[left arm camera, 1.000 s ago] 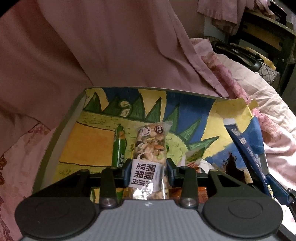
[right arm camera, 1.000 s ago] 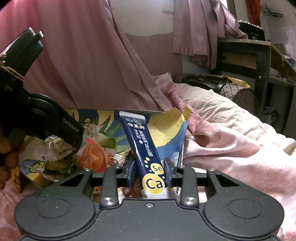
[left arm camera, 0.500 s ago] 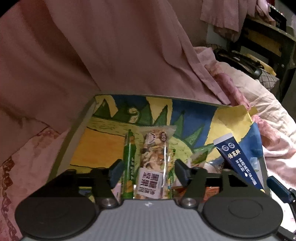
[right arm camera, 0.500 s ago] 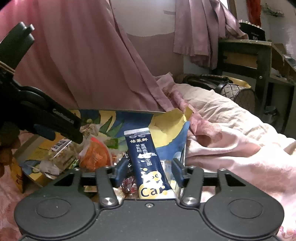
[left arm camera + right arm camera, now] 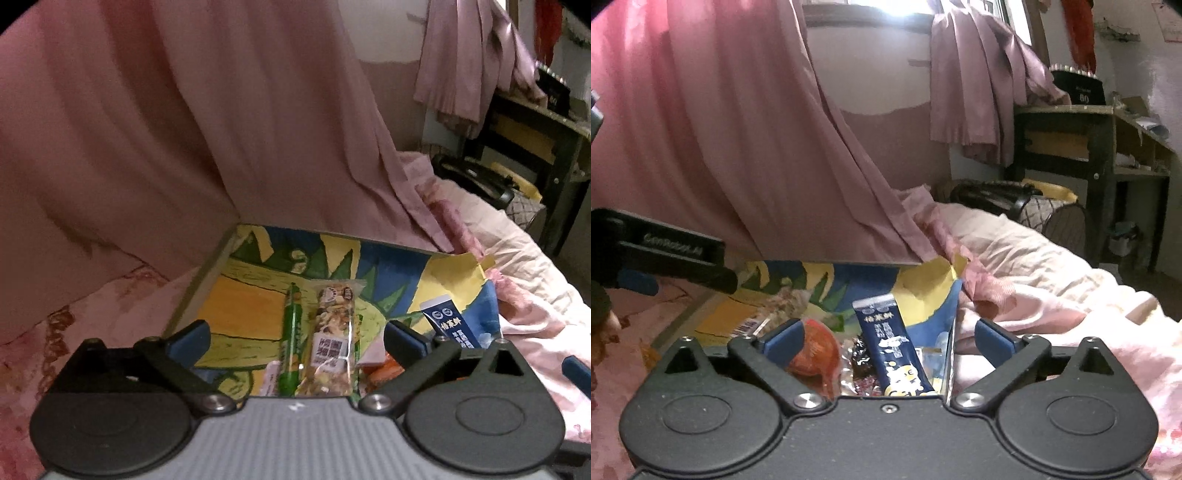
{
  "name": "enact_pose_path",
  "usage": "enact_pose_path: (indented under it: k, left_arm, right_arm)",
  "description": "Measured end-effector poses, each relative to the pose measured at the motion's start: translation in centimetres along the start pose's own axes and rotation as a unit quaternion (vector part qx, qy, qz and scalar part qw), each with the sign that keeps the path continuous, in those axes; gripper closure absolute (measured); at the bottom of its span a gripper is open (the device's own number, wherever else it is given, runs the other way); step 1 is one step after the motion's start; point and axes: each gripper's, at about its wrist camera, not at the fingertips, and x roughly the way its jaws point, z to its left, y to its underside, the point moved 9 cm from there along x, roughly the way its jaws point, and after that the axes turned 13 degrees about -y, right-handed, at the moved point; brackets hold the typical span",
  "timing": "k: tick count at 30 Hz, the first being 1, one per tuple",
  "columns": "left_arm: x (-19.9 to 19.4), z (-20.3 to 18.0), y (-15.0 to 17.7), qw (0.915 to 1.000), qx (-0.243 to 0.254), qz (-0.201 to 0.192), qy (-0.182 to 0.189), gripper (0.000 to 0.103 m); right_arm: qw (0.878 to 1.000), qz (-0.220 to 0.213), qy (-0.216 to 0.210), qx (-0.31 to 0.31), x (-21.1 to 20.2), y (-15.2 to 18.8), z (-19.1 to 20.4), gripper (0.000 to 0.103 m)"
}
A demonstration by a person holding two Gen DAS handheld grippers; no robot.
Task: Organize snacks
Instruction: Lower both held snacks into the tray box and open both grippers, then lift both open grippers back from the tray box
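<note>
Snacks lie on the colourful painted tray (image 5: 236, 310): a clear nut bar (image 5: 332, 332) beside a green stick pack (image 5: 291, 339), between my left tool (image 5: 295, 338) fingers, spread apart; a navy sachet (image 5: 890, 350) with yellow print lies between my right tool (image 5: 886, 338) fingers, also apart

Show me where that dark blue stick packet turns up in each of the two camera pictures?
Left wrist view: the blue packet sits at the right, beyond the open left gripper, partly hidden behind its right finger.
Right wrist view: it lies in the centre, between the open right gripper's fingers.
Shared landmark: the yellow paper corner behind it.
</note>
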Motion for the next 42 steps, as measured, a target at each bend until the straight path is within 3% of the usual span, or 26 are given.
enact_pose_path:
  k: [11,22,42]
  left_arm:
    - [-5.6,4.4,2.6,0.9991,-0.031,-0.029,0.004,0.001]
    - [-10.2,7.9,6.5,0.9983,-0.039,-0.044,0.002,0.001]
    - [-13.5,14.9,15.3,0.9976,-0.060,-0.030,-0.012,0.001]
  right_arm:
    - [0.999,-0.026,-0.012,-0.015,-5.0,-1.1,2.7,0.001]
    - [0.999,-0.043,-0.021,-0.017,-10.0,0.0,5.6,0.001]
    - [0.999,0.019,-0.045,-0.018,-16.4,6.9,11.3,0.001]
